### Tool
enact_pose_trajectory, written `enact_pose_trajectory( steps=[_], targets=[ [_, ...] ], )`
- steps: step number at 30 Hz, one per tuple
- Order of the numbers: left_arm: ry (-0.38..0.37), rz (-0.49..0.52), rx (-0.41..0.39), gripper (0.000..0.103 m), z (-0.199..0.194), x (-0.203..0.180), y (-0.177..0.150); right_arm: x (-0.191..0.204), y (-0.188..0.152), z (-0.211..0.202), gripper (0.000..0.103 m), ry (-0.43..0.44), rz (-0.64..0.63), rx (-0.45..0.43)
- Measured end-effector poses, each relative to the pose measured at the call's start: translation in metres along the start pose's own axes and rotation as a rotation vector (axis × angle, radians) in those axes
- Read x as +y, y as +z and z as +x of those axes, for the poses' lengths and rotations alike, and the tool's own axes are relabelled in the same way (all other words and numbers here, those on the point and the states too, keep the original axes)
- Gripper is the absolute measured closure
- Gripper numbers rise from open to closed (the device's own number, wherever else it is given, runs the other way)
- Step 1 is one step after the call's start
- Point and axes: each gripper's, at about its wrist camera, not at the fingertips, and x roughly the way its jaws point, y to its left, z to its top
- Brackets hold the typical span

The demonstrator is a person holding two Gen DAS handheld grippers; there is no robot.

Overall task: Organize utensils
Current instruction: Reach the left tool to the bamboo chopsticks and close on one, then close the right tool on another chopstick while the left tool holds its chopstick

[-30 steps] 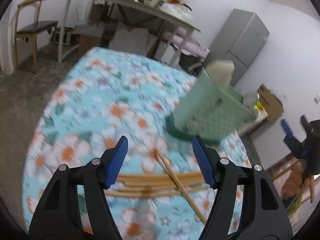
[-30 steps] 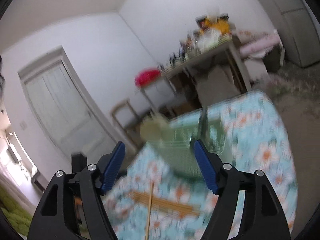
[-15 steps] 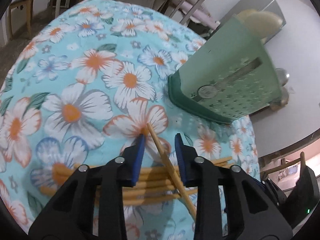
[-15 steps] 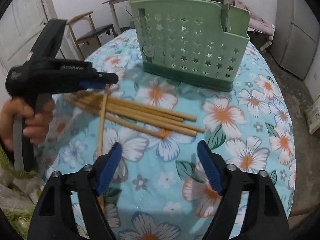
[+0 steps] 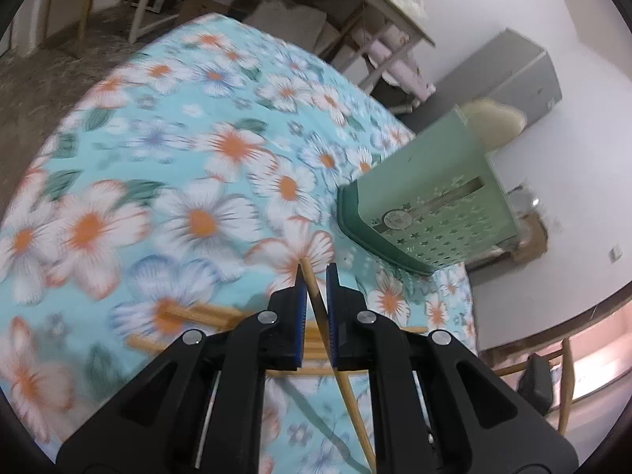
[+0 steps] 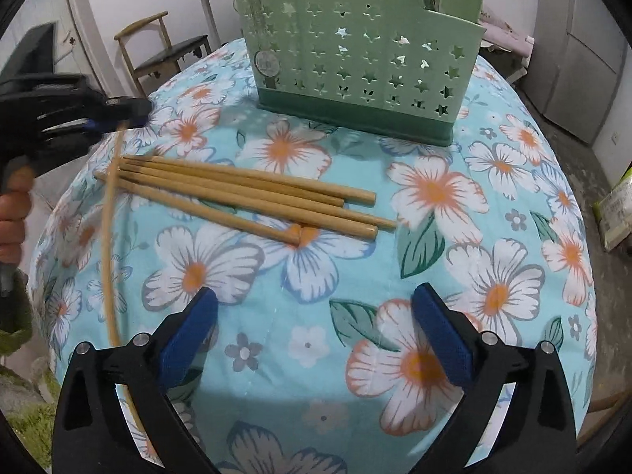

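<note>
- The left gripper (image 5: 315,276) has just been closing, and its blue ribbed pads now pinch one thin wooden chopstick (image 5: 316,296) between them.
- That chopstick is long, round and pale tan. It lies slanted across the other sticks, and its far tip pokes out just past the pads.
- From the right wrist view it looks blurry and runs from the left gripper (image 6: 118,118) down toward the near left edge of the table.
- The right gripper (image 6: 316,339) has just been opening. Its jaws stand wide apart over the cloth with nothing between them.
- A bunch of chopsticks (image 6: 245,193) lies flat in the middle of the table, side by side and touching. They are smooth, straight and wooden.
- The green basket (image 6: 355,47) stands upright at the far side, well apart from the bunch. It is hard plastic with little star holes and a darker green base.
- The tablecloth (image 6: 434,189) is soft, light blue, with big white and orange flowers.
- A hand (image 6: 14,213) at the left holds the left gripper's black handle.
</note>
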Motion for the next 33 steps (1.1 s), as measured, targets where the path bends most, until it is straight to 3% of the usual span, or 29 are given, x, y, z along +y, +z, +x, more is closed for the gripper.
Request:
enact_pose_trajectory(
  steps=[9, 17, 23, 28, 33],
  targets=[
    [0.045, -0.121, -0.04, 0.093, -0.034, 0.049, -0.028, -0.001, -0.006, -0.003, 0.006, 0.009, -0.021, -0.018],
    [0.103, -0.127, -0.027, 0.09, -0.037, 0.069, -0.043, 0.008, 0.005, -0.012, 0.007, -0.039, 0.002, -0.023],
    [0.113, -0.108, -0.034, 0.09, -0.041, 0.069, -0.047, 0.045, 0.027, -0.02, 0.038, 0.074, -0.121, -0.096],
    [0.143, -0.095, -0.036, 0.089, -0.045, 0.068, -0.052, 0.088, 0.041, -0.001, 0.065, 0.137, -0.303, -0.073],
    [0.158, -0.083, -0.041, 0.088, -0.048, 0.067, -0.058, 0.115, 0.05, 0.018, 0.07, 0.155, -0.436, -0.052]
  ],
)
